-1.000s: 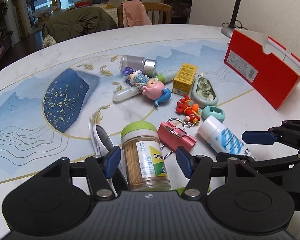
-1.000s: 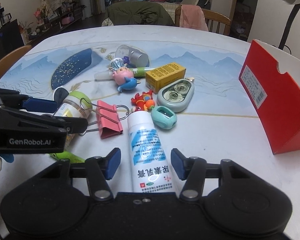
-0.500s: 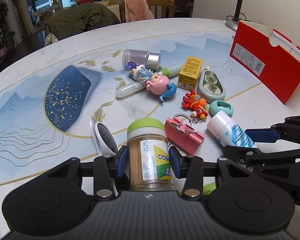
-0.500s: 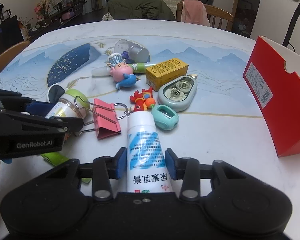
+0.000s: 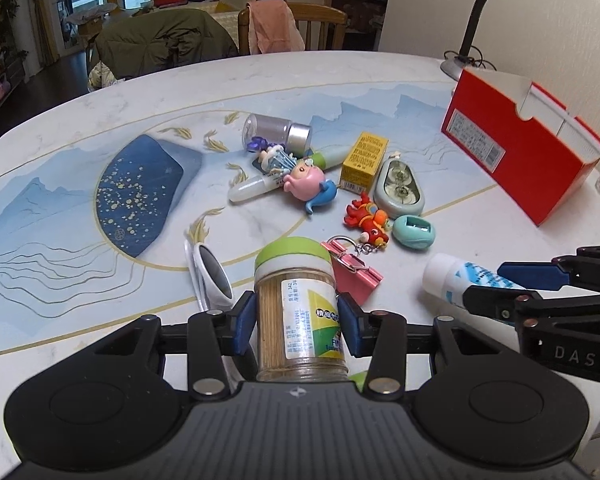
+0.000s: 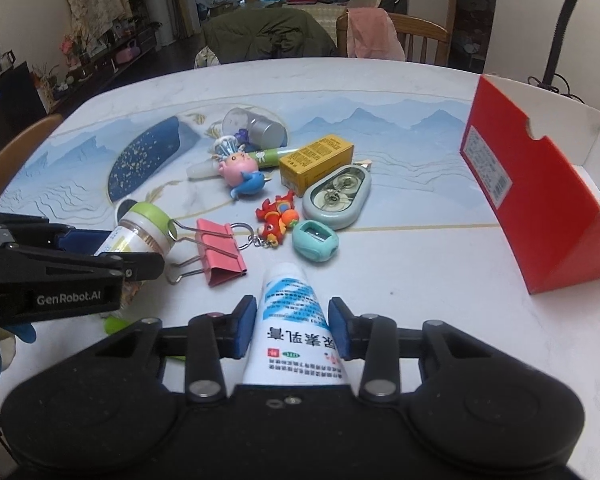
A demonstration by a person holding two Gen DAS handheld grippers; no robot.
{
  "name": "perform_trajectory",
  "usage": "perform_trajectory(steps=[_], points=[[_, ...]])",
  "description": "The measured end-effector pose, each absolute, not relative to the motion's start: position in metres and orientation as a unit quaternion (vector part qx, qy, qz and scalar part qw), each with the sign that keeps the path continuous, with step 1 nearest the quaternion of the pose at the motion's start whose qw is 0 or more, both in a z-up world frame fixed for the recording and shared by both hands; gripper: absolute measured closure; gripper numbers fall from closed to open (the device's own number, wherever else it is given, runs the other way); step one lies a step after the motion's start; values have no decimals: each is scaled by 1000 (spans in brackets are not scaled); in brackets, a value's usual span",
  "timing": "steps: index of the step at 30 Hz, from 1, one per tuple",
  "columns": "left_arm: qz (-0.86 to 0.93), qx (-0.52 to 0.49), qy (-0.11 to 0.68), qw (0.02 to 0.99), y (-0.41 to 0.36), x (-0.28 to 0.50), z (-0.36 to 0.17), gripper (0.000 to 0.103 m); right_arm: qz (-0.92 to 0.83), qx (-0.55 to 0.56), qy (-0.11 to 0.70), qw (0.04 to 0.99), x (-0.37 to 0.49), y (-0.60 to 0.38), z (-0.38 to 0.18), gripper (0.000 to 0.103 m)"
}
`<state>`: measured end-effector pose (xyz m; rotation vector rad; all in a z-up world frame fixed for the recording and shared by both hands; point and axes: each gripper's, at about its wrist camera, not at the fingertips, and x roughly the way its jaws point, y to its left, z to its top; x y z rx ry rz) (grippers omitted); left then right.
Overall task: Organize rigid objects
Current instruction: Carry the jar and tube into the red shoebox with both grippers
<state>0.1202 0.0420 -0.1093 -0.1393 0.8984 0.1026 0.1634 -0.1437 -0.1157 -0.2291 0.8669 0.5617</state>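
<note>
My left gripper (image 5: 296, 320) is shut on a green-lidded toothpick jar (image 5: 296, 288), lifted off the table; the jar also shows in the right wrist view (image 6: 140, 232). My right gripper (image 6: 292, 326) is shut on a white and blue cream tube (image 6: 292, 320), raised above the table; the tube also shows in the left wrist view (image 5: 456, 276). A red open box (image 6: 540, 208) stands at the right, also in the left wrist view (image 5: 516, 148).
On the table lie a pink binder clip (image 6: 220, 252), a red dragon keychain (image 6: 276, 216), a teal sharpener (image 6: 314, 242), a correction-tape case (image 6: 336, 196), a yellow box (image 6: 316, 160), a pink whale toy (image 6: 244, 174), a small glass jar (image 6: 256, 128) and sunglasses (image 5: 210, 272).
Both grippers closed from open: the left onto the toothpick jar, the right onto the cream tube. Both then lifted their objects off the table.
</note>
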Motion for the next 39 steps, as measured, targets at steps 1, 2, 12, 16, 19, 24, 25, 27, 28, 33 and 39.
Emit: perform_trajectory(steps=[1,2,12,16,19,24,25,27,28,33,39], points=[[48,-68,431,898,42,118,-105,59,268,-107,412,864,162,-146,-113,65],[45,-68,429,900,42,116,-101,59,269,-103,411,865,161,-148,-109,65],[13,-82,416,906,27,109,-56,59,276,-78,384,878,151,-175,-61,65],[-2,-74,405,911,9,115,-37,59,273,-78,362,888,155,-191,-38,65],[-7,-66,393,917,-7,127,-23,59,266,-79,346,896,165,-207,-24,65],[-17,-53,381,923,-42,160,-5,59,248,-73,327,909,195,-241,-8,65],[-19,-51,380,923,-50,167,-3,59,245,-73,324,911,202,-249,-6,65],[-22,-46,378,925,-66,184,2,59,240,-74,319,914,218,-262,-4,65],[-25,-46,377,925,-74,192,3,59,237,-74,317,915,226,-269,-3,65],[-37,-38,382,922,-116,237,5,59,229,-76,313,919,267,-301,-4,65],[-50,-39,394,917,-164,288,0,59,216,-80,312,922,313,-340,-11,65]])
